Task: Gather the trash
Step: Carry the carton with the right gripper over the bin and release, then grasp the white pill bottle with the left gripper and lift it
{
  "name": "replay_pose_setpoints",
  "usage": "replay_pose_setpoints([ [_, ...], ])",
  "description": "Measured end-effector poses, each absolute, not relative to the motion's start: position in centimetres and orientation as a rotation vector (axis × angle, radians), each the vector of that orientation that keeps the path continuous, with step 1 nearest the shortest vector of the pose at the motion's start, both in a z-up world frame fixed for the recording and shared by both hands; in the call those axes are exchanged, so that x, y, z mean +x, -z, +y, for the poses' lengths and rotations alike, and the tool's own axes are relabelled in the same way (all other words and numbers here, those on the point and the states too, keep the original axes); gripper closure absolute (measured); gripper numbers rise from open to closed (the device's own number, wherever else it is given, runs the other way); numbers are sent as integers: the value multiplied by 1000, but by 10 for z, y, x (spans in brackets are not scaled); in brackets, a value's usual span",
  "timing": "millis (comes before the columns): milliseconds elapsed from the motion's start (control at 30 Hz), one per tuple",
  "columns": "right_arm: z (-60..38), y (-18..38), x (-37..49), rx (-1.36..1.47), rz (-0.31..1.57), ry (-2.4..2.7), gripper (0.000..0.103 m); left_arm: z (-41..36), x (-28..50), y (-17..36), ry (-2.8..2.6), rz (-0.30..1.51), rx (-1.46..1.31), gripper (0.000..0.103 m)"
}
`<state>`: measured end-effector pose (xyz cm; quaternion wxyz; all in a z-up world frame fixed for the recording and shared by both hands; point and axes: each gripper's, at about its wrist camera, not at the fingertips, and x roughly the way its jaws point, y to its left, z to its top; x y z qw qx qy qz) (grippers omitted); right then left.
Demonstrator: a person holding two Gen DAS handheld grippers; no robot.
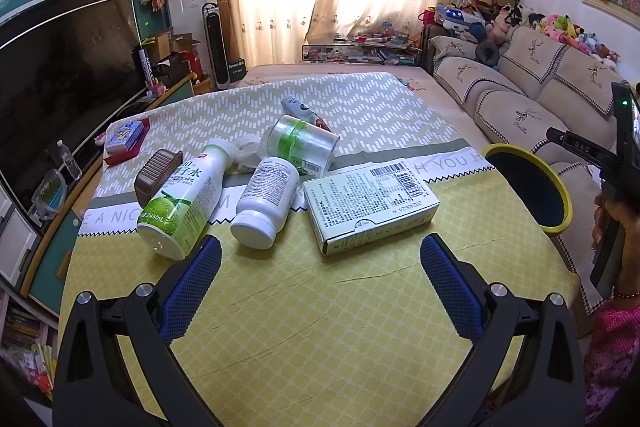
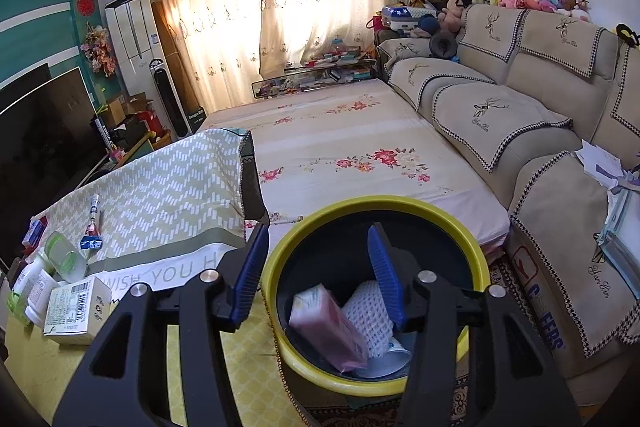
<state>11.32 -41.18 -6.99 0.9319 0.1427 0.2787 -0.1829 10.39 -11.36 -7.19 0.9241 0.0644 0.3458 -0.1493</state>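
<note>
The right tongs hang open and empty over the yellow-rimmed bin. The left tongs gape near the cardboard carton on the bench — probably light and crushable, best pinched across its short sides.

Wide bare yellow cloth lies before the left gripper, with green bottle, white bottle and carton crowding beyond, while the right gripper hangs over the bin's unblocked mouth.
</note>
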Motion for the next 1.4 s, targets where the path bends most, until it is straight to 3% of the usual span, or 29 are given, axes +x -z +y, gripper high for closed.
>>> replay_pose_setpoints([
  [767,-383,71,119,256,607,303,50,-93,164,94,313,740,173,5],
  [1000,-379,75,126,246,627,301,50,-99,206,109,351,793,243,25],
  [1400,-372,85,143,229,673,290,50,-103,230,127,373,820,265,28],
])
